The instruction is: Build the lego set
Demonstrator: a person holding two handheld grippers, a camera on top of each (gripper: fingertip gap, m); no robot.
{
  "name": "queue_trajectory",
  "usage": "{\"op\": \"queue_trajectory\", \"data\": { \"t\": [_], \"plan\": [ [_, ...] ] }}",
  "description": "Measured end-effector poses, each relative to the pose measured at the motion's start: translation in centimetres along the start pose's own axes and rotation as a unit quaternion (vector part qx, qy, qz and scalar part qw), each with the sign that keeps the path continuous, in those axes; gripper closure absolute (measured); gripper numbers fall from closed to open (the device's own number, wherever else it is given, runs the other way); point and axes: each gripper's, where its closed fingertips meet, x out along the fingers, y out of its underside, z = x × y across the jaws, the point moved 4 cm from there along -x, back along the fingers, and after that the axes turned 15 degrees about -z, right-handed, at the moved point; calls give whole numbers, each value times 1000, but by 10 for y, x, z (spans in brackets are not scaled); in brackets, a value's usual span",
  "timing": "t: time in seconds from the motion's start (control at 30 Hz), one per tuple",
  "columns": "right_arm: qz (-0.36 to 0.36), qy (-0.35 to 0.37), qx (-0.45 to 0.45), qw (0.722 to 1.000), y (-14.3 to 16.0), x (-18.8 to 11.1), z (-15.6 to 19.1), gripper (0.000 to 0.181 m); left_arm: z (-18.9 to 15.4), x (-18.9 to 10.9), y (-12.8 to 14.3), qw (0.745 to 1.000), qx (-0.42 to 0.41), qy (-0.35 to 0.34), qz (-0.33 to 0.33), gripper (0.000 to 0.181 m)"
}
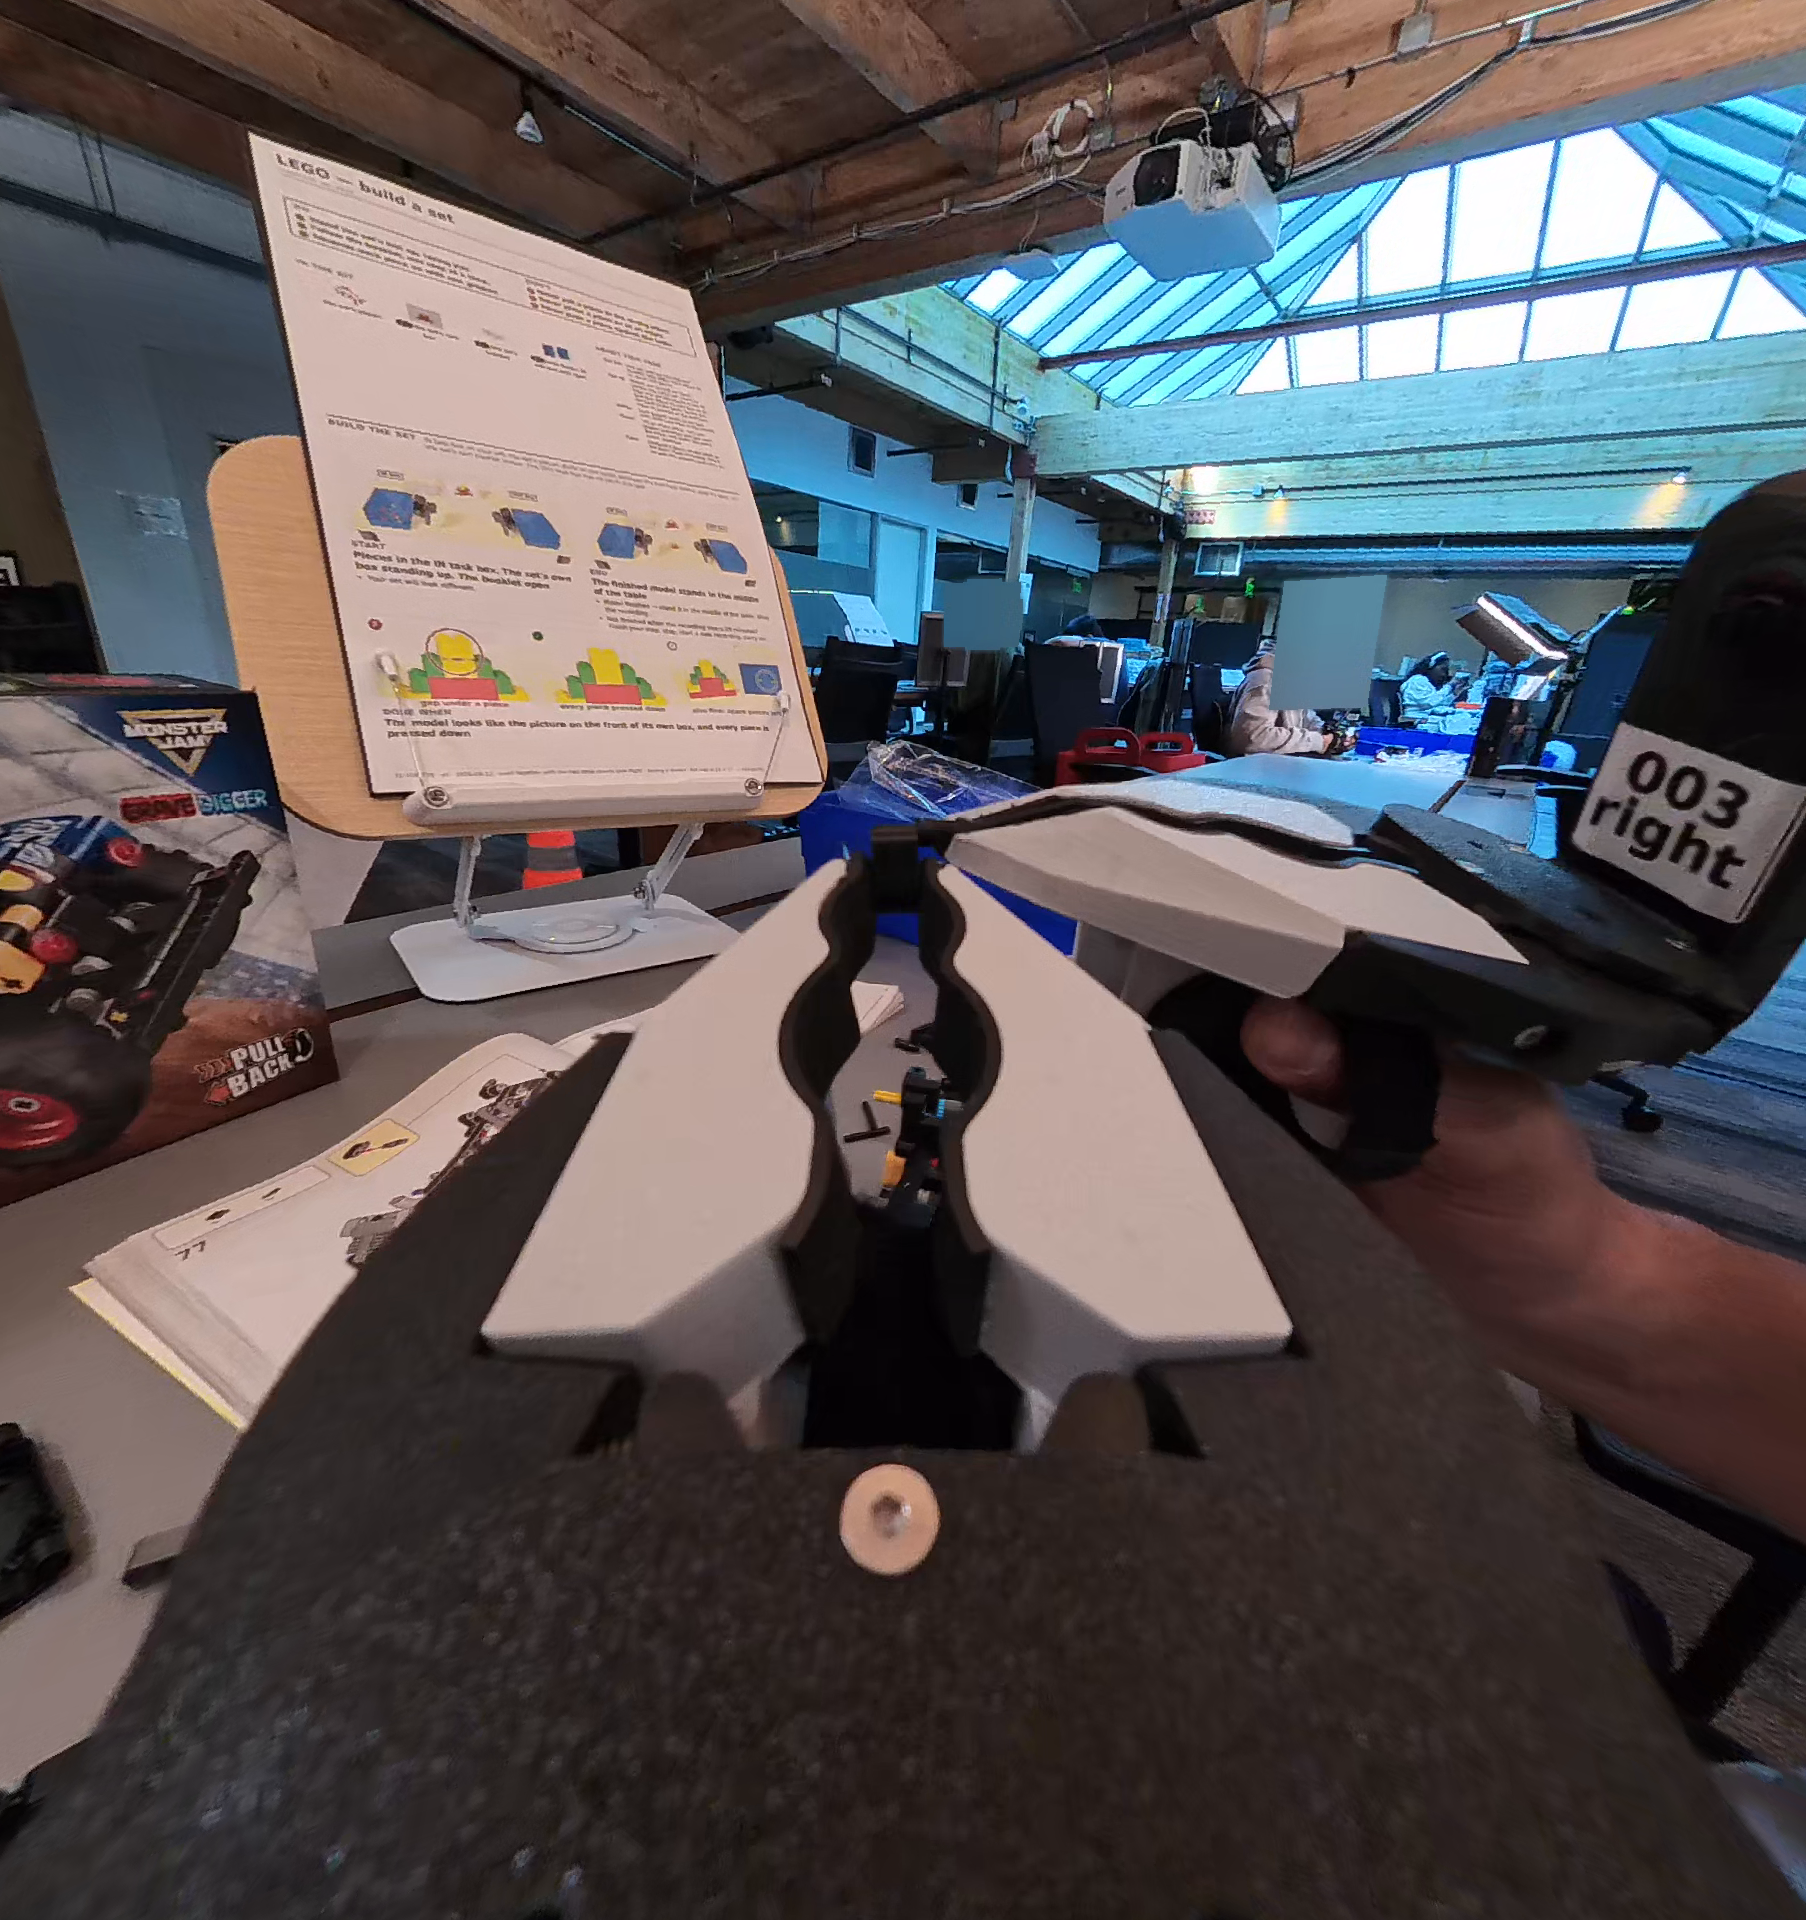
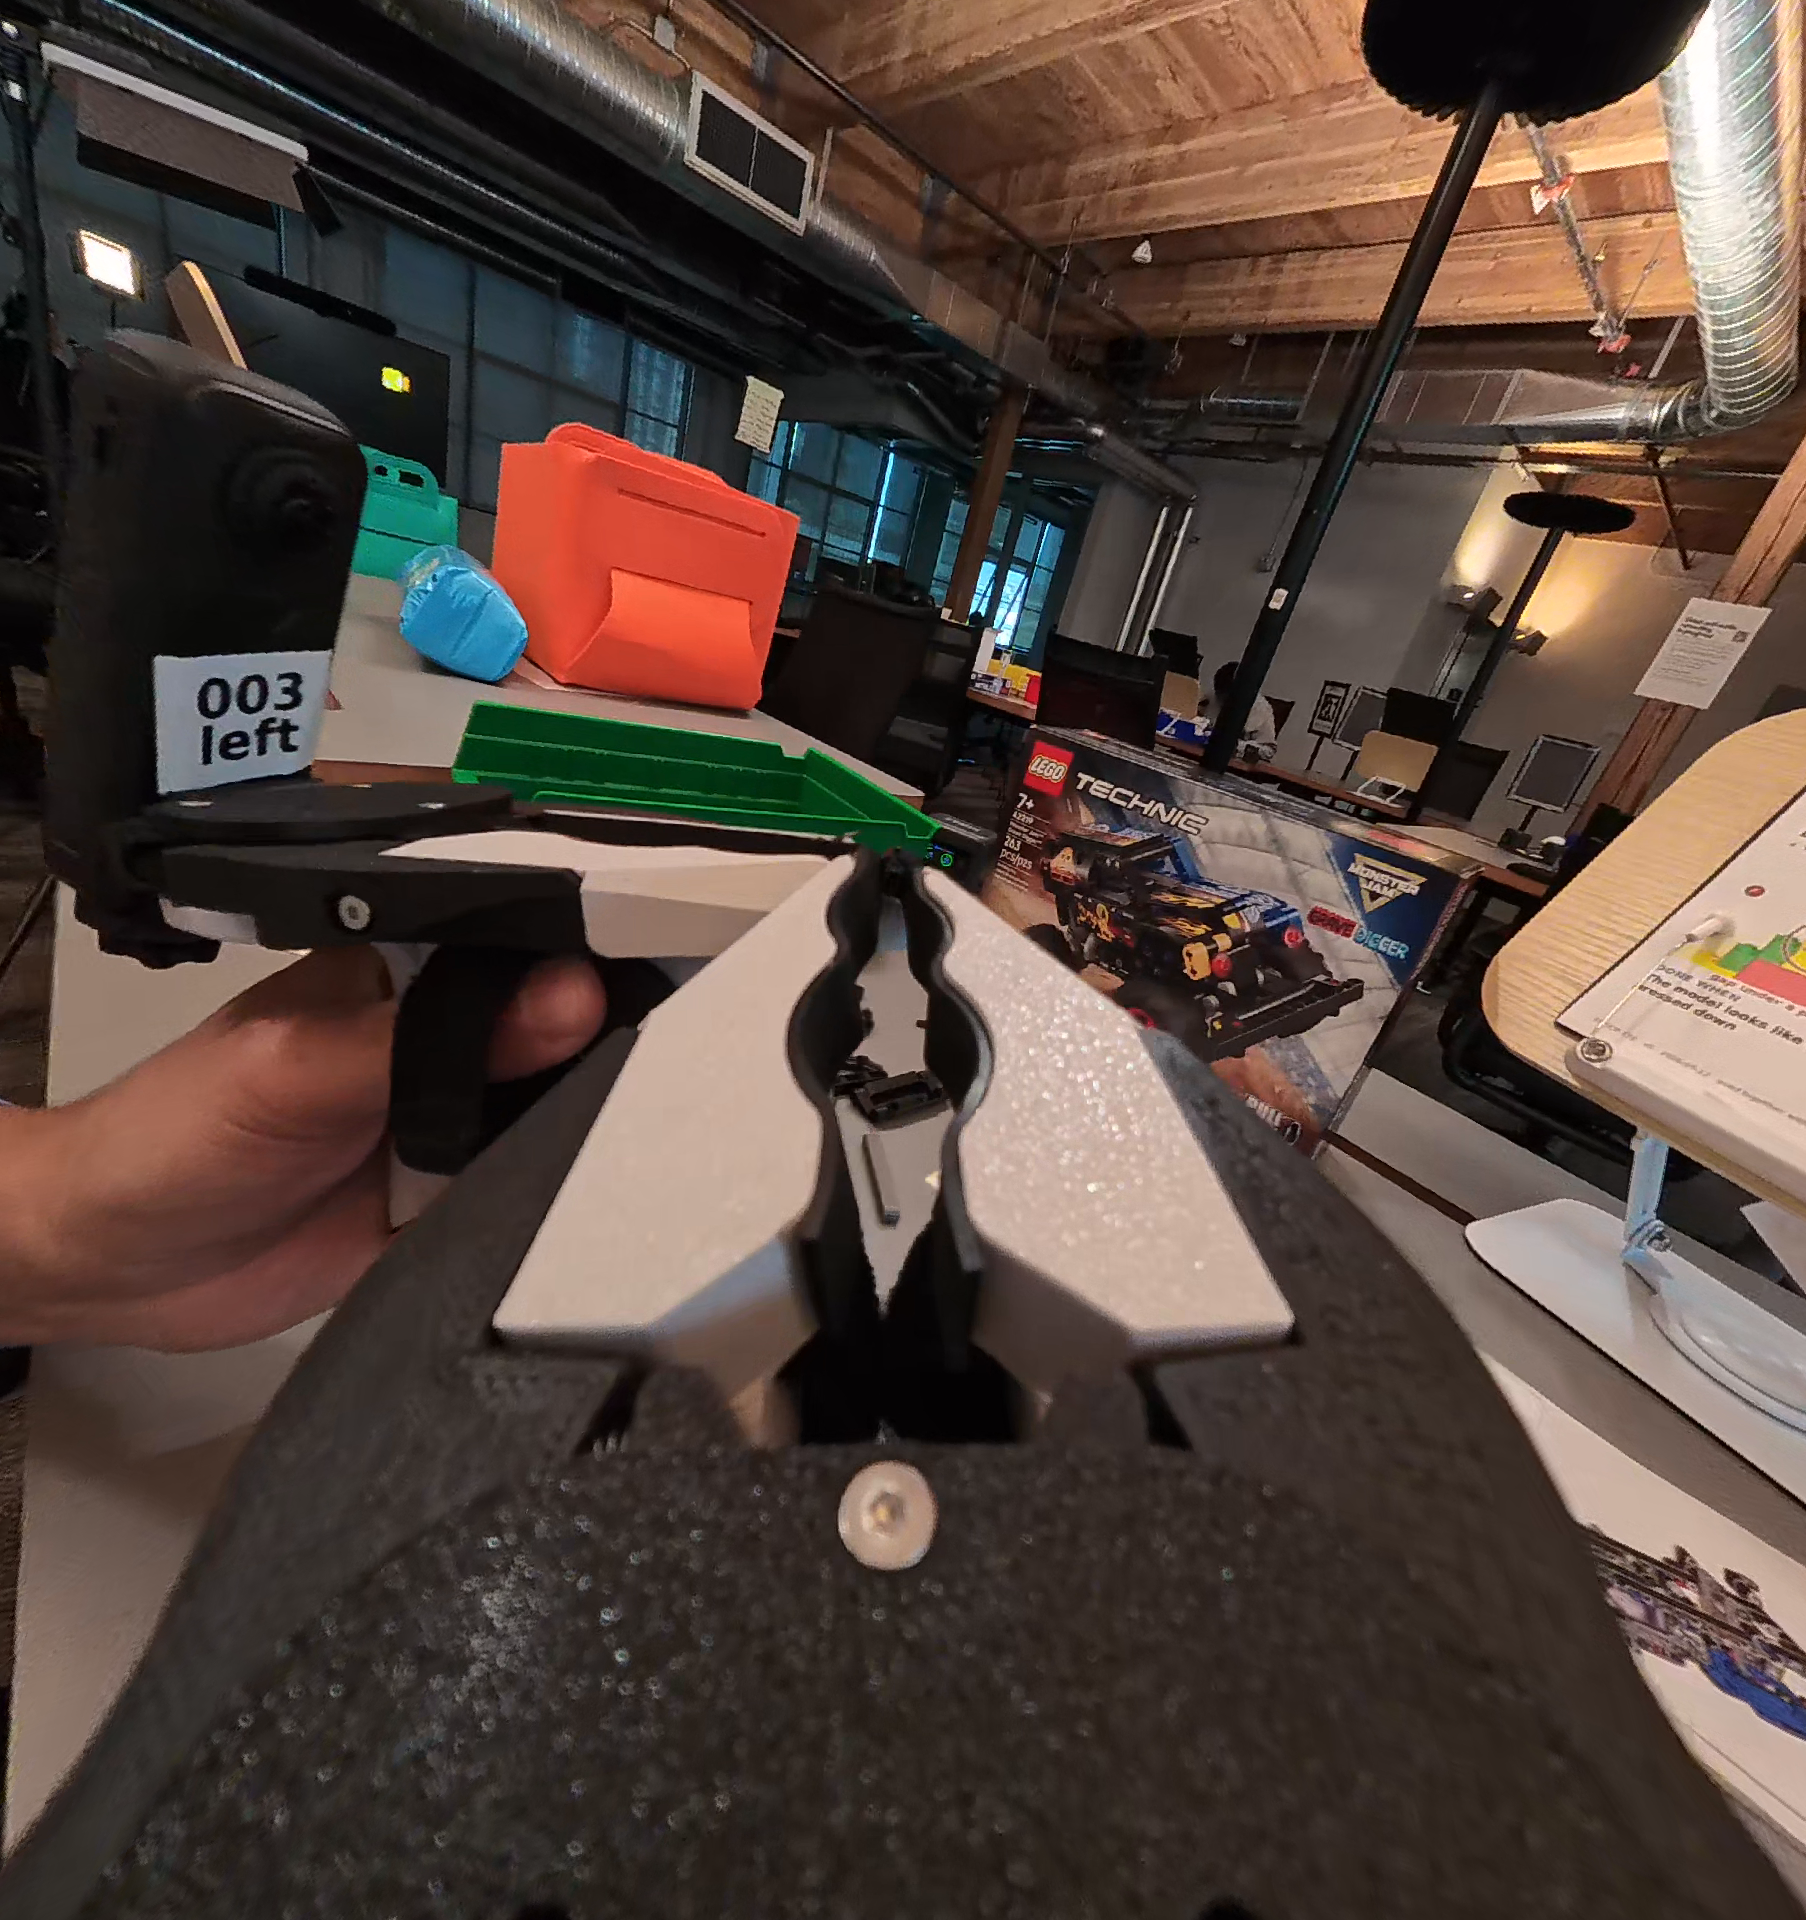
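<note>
left claw [image 1: 894, 878] clenched on small black piece [image 1: 896, 871] at its tips | right claw [image 2: 883, 868] tips meet the same spot, grip on piece unclear | both raised above worktop [image 1: 37, 1340] | loose parts [image 1: 904, 1138] below, booklet [image 1: 286, 1195] beside, box [image 1: 99, 935] left

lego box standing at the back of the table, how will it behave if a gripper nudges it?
The lego box stands upright on a narrow base, so a high push would probably tip it. It looks like thin cardboard, likely light, so a low push would probably slide it across the smooth table.
</note>
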Motion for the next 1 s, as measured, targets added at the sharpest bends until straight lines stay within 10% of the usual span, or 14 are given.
{"op": "queue_trajectory", "data": {
  "t": [0.03,0.67,1.0],
  "plan": [
    [0,-1,4,1000,0,0,0,177,0,0,0,1000,4,-2,-1,175],
    [17,-3,30,999,5,0,-1,177,1,-2,3,995,100,-20,-5,175],
    [-11,-8,201,979,1,1,2,178,-3,-4,-3,980,193,-33,-24,175]
  ]
}}
